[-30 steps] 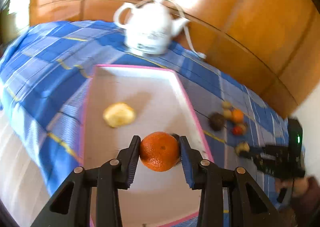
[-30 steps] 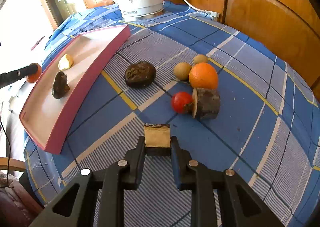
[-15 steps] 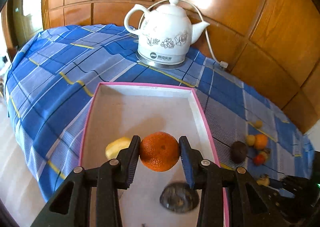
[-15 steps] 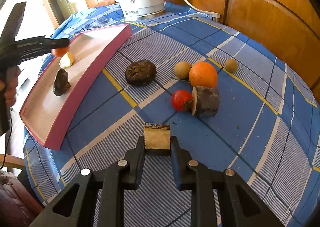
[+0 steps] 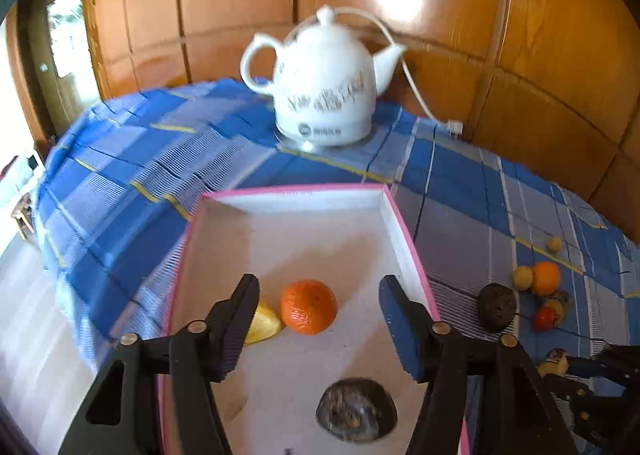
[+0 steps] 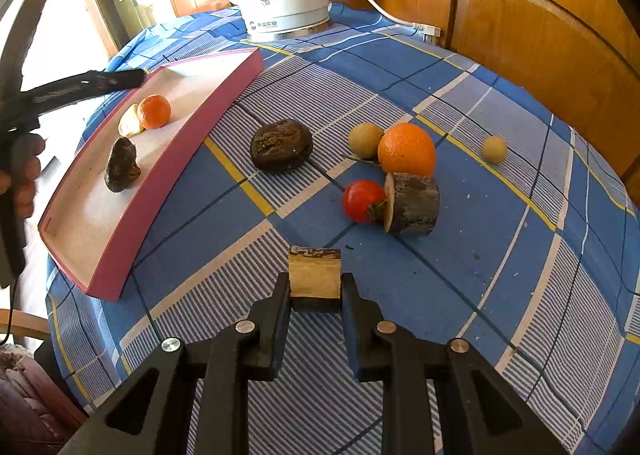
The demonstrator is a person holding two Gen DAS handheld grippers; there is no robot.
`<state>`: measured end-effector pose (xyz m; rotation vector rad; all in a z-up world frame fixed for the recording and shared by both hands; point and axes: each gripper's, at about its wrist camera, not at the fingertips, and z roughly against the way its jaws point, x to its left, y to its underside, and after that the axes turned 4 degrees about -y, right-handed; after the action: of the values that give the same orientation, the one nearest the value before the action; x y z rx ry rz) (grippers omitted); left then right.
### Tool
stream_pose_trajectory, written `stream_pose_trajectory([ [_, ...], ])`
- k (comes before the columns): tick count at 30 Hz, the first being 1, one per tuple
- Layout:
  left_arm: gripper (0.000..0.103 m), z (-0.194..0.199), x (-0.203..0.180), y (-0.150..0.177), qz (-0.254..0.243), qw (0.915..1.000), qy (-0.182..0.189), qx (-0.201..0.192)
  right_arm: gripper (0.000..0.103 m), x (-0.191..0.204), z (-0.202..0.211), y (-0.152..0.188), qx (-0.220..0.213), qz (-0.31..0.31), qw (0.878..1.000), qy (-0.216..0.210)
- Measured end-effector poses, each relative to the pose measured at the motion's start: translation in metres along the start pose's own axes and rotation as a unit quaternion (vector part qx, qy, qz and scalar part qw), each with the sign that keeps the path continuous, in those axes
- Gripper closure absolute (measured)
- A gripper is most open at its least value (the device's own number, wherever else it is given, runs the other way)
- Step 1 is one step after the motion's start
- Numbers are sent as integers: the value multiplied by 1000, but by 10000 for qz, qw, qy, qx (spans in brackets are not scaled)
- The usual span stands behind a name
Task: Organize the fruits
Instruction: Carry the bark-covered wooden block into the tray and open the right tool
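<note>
**Tangerine down in the pink tray, wood block gripped on the right**

Now that your left gripper (image 5: 319,329) has just been opening, the small tangerine (image 5: 308,307) sits free on the white floor of the pink-rimmed tray (image 5: 404,231), between the spread pads but touched by neither. A pale yellow fruit piece (image 5: 262,325) lies against its left side, partly hidden behind your left finger. Nearer the camera in the same tray rests a dark, wrinkled fruit (image 5: 356,411).

From your right wrist view, the tangerine (image 6: 154,111) and the yellow piece (image 6: 130,122) touch each other near the tray's far half, with the dark fruit (image 6: 122,165) a little closer along the tray.

Your right gripper (image 6: 315,295) is clenched on a cut block of wood (image 6: 315,275), pale face up, held above the blue checked tablecloth (image 6: 500,255). Beyond it on the cloth lie a red tomato (image 6: 362,201) touching a bark-covered log slice (image 6: 412,203), a larger orange (image 6: 406,149), two small tan round fruits (image 6: 365,139) (image 6: 495,149) and another dark wrinkled fruit (image 6: 281,145).

A white kettle (image 5: 324,91) stands on the cloth beyond the tray's far end.
</note>
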<state>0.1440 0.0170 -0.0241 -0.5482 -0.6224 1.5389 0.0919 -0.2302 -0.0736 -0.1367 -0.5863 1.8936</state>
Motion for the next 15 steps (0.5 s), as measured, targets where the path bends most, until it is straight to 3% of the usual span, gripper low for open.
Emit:
stream_pose_trajectory([
  [6,26,47,9,9,104,9986,-98,-509,80,2,0,0,3,-29,10000,54],
  [15,18,87,23,29,115,9962,-196,-837,80,5,0,1,-24,-214,9996,203],
])
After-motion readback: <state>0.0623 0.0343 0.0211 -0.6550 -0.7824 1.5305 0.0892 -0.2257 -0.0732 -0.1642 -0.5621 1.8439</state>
